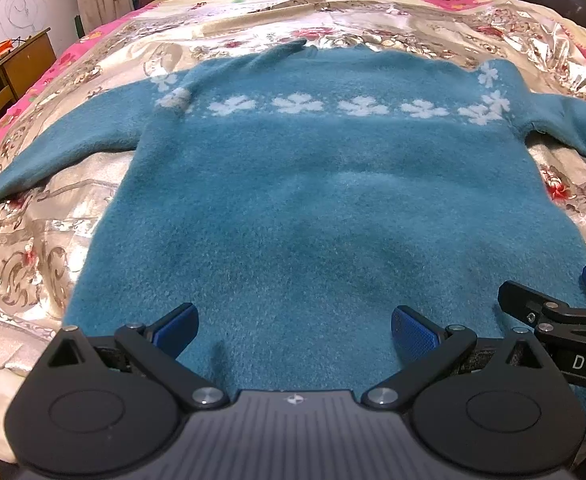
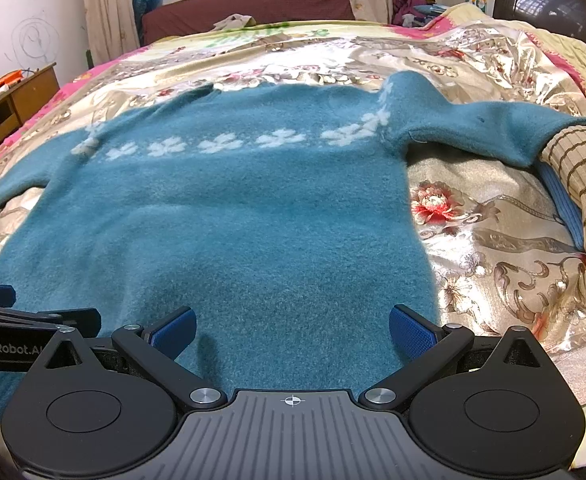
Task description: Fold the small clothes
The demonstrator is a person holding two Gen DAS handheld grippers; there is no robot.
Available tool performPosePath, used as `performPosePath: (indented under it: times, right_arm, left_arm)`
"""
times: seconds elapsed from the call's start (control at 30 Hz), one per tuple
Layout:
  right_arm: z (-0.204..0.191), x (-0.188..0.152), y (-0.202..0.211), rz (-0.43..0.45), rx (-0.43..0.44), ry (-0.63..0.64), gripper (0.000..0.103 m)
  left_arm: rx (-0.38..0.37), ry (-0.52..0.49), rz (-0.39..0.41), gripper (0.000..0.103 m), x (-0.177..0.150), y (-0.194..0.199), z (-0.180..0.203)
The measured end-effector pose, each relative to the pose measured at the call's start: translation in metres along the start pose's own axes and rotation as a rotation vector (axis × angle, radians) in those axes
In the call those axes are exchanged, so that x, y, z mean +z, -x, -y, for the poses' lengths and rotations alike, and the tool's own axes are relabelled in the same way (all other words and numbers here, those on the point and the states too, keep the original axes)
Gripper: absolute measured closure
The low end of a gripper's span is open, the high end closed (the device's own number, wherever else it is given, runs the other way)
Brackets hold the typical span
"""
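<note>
In the left wrist view, a fuzzy teal knitted sweater with a row of white flowers across the chest (image 1: pixel 313 200) lies spread flat, sleeves out to both sides, on a shiny gold floral bedspread (image 1: pixel 41 248). The left gripper (image 1: pixel 293 332) hangs over the sweater's near hem, its blue-padded fingers (image 1: pixel 413 334) spread wide with nothing between them. The right gripper (image 1: pixel 565 316) pokes in at the sweater's near right corner. In the right wrist view, the same sweater (image 2: pixel 221 232) fills the centre of the bedspread (image 2: pixel 505 264). The right gripper (image 2: pixel 291 332) sits released above the hem, jaws wide apart, and the left gripper (image 2: pixel 25 328) shows beside it. A folded tan ribbed garment with dark stripes (image 2: pixel 577 184) rests just beyond the sweater's right sleeve, atop a blue ribbed cloth (image 2: pixel 561 204).
</note>
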State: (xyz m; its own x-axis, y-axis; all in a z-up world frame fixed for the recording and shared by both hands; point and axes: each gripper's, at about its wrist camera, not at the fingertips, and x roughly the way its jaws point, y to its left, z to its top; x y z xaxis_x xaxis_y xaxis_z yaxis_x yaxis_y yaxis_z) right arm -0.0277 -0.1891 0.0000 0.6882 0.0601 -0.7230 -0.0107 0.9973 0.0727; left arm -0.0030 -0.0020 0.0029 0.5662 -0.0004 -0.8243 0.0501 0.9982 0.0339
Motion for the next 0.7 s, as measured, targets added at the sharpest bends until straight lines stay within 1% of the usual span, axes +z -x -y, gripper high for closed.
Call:
performPosePath:
  times: [0.7]
  right_arm:
    - [-0.0009,0.0004,0.0012,-0.002,-0.002,0.001,0.000]
  left_arm:
    - [-0.003,0.013,0.003,0.000,-0.0011,0.0004,-0.0032]
